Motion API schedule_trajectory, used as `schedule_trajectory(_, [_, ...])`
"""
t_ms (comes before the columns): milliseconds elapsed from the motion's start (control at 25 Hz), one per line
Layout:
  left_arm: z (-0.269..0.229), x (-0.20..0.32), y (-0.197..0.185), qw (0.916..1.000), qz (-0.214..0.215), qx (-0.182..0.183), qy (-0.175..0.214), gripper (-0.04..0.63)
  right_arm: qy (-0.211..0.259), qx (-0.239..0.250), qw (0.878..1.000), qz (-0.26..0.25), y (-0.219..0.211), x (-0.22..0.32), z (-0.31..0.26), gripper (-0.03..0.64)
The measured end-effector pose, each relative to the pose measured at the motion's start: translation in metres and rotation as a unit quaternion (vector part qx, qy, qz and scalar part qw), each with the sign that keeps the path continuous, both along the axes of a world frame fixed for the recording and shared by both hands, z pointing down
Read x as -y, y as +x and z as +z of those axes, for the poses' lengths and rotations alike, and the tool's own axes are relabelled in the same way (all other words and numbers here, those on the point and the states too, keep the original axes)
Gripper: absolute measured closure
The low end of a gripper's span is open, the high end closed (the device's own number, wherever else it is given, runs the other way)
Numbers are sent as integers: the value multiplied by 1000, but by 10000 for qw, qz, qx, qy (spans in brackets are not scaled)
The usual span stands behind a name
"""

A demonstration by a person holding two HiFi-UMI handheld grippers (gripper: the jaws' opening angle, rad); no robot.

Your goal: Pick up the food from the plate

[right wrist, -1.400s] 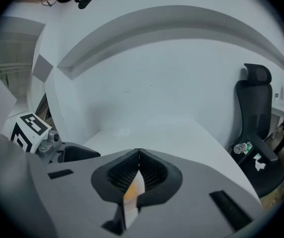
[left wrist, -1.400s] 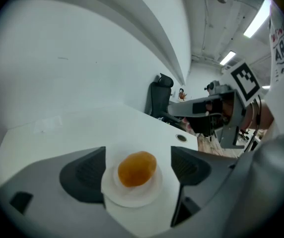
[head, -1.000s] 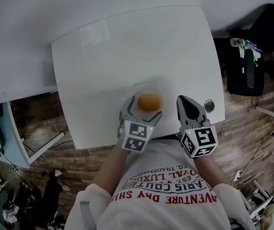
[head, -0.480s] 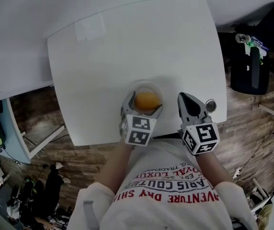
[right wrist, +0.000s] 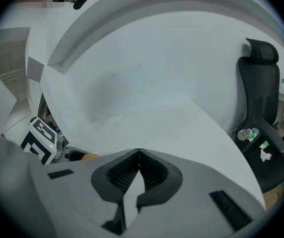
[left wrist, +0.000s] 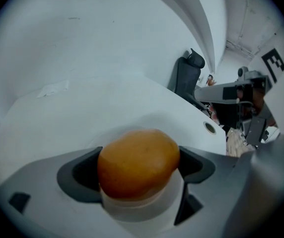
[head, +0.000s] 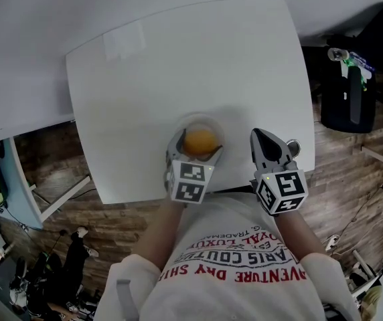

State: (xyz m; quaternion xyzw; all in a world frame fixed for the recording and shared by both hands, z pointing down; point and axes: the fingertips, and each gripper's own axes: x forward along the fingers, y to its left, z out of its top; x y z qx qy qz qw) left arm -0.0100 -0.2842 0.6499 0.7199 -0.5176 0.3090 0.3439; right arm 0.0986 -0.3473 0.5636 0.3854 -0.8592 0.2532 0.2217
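Observation:
A round orange piece of food (head: 200,141) sits over a pale, shallow plate (head: 202,118) near the front edge of the white table (head: 178,59). My left gripper (head: 197,146) reaches in from the person's side, and its jaws press against both sides of the food. In the left gripper view the orange food (left wrist: 138,163) fills the gap between the two dark pads and touches each of them. My right gripper (head: 260,136) hovers to the right of the plate, shut and holding nothing. The right gripper view shows that gripper (right wrist: 139,150) with its tips meeting.
A small round metal grommet (head: 292,146) is set in the table just right of the right gripper. A black office chair (head: 345,92) with a bottle (head: 342,57) on it stands off the table's right side. The table's front edge lies directly under both grippers.
The left gripper's jaws have drawn in onto the orange food, and food and gripper have shifted slightly left. The right gripper has hardly moved.

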Motion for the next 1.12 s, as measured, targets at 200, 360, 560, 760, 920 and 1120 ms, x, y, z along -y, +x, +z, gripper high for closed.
schedule_trajectory(200, [-20, 4, 2, 9997, 89, -41, 219, 124, 69, 24, 10000, -27, -4, -2, -7, 606])
schedule_trajectory(360, [-58, 16, 1, 9964, 112, -179, 821, 124, 242, 85, 9997, -47, -9, -2, -22, 606])
schedule_trajectory(560, [-109, 24, -10, 9871, 38, -164, 1595, 124, 598, 237, 9979, -88, -21, -4, -53, 606])
schedule_trajectory(760, [-158, 26, -25, 9761, -69, -66, 2170, 124, 944, 422, 9946, 21, -32, -1, -88, 606])
schedule_trajectory(920, [-197, 30, -38, 9631, -189, 25, 2686, 124, 1292, 522, 9902, -37, -42, 4, -116, 606])
schedule_trajectory(1120, [-250, 31, -63, 9373, -551, 180, 3437, 124, 1717, 710, 9824, -192, -55, 1, -152, 606])
